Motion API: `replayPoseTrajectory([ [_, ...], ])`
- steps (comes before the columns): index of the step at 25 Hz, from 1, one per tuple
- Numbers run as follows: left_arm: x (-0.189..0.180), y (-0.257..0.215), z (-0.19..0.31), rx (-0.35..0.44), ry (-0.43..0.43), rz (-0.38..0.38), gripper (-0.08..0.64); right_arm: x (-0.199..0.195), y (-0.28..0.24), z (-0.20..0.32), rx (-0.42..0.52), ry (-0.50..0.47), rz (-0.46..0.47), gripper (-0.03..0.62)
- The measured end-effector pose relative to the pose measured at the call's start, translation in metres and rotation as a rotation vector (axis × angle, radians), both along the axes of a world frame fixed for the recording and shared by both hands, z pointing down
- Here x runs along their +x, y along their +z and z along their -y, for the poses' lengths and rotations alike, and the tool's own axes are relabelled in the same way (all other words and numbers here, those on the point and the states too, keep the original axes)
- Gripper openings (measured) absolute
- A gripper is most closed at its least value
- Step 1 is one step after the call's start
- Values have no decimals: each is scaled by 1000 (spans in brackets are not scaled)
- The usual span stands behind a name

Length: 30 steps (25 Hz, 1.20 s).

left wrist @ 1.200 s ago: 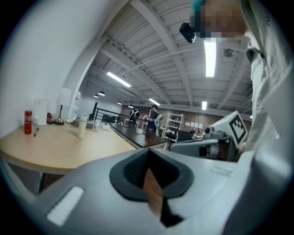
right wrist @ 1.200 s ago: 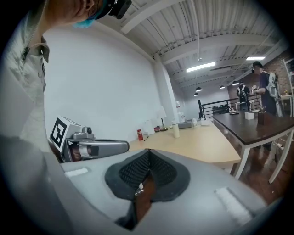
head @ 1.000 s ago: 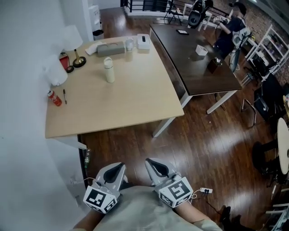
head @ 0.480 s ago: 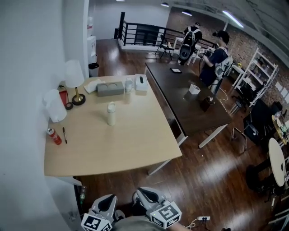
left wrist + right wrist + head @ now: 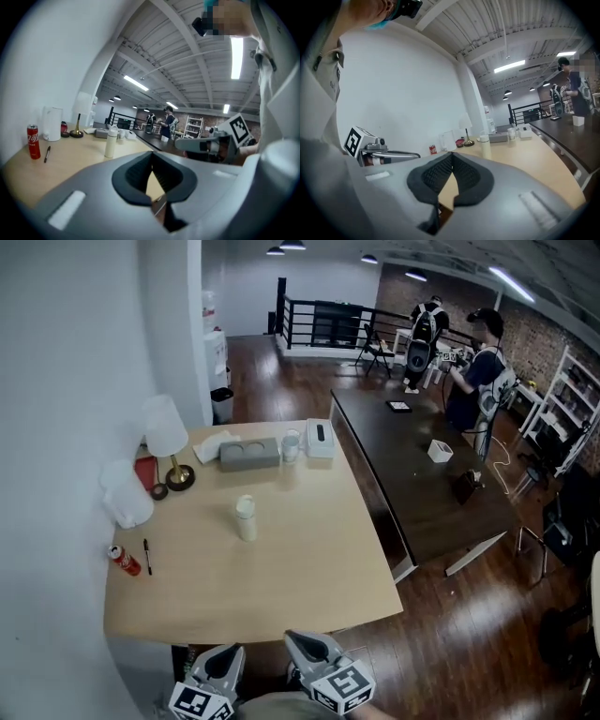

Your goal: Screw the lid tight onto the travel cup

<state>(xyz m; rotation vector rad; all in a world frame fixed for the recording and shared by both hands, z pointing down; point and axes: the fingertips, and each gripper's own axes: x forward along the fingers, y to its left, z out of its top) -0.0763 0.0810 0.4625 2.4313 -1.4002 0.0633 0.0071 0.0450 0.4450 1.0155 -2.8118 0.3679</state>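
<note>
A wide light wooden table [image 5: 281,587] stands against the white wall. A long dark table [image 5: 412,484] is placed just beside its right edge. The two grippers are low in the head view, close to the person's body, just before the near edge of the light table. The left gripper [image 5: 223,659] has its jaws fully together, with nothing between them. The right gripper [image 5: 302,643] is in the same state, jaws shut and empty. Both point toward the table.

At the far left part of the table there is a lamp [image 5: 167,432] with a white shade, and a white jug [image 5: 127,505] stands near the wall. Further back lies a grey block [image 5: 249,454] with two round hollows, with a white box [image 5: 320,438] to its right.

The travel cup [image 5: 246,518] stands upright and alone near the middle of the table, well apart from both grippers. It is a tall, slim cylinder of cream colour. A paler lid of nearly the same width sits on its top. The lid seems to sit straight, but the cup is too small in every view to tell whether it is screwed tight.

A red can [image 5: 125,561] stands near the left edge of the table, and a dark pen [image 5: 147,557] lies just beside it.
</note>
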Motion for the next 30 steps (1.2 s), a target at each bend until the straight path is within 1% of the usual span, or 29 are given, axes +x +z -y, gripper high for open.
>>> replayPoseTrajectory([
  [3,7,-10,34,17,-16,11,0,4,-5,32,20,-20,12,-3],
  [6,11,-8,54,29,-16,62,0,8,-2,57,24,-39,15,-3],
  [8,9,-7,63,23,-21,84,0,10,-2,72,18,-41,17,-3],
  [11,0,-6,79,6,-41,88,0,10,-5,89,15,-28,24,-3],
  [13,-6,-6,93,7,-38,86,0,9,-5,101,14,-16,19,-3],
  [15,-11,-6,107,17,-15,82,22,5,-7,113,17,6,3,-3],
  [17,-19,-4,123,23,16,70,63,0,-11,125,24,45,-12,2],
  [21,-35,-4,151,34,97,41,64,-14,-21,142,36,140,-40,2],
  [25,-52,-4,171,55,158,17,55,-28,-30,154,56,204,-87,2],
  [27,-60,1,182,63,176,25,57,-32,-33,162,63,227,-98,3],
  [28,-64,6,189,64,182,34,57,-33,-35,166,67,233,-100,14],
  [30,-69,15,206,63,183,53,77,-34,-36,172,73,232,-104,26],
])
